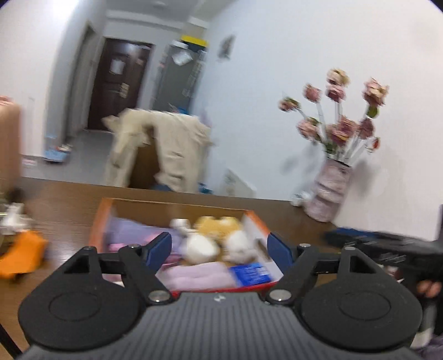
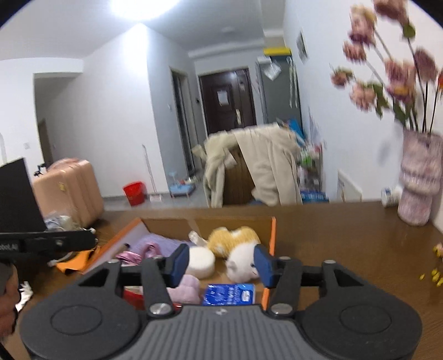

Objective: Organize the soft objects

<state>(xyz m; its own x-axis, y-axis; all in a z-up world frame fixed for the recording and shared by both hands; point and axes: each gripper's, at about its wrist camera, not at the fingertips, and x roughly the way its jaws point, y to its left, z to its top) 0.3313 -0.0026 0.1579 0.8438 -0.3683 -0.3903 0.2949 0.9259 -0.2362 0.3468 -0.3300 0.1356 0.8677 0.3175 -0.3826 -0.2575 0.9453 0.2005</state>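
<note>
Now both tongs, left (image 1: pixel 220 247) & right (image 2: pixel 220 263), level above box (image 2: pixel 272 235), spread apart, nothing gripped.

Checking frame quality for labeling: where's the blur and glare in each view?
Left wrist: motion blur over box, plush toys and flowers; gripper stays sharp. Right wrist: ceiling light blown out, flowers smeared, plush toy soft.

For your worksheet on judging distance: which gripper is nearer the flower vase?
Right. The right gripper sits on the vase side of the box; the left gripper is farther from it, beyond the right one.
</note>
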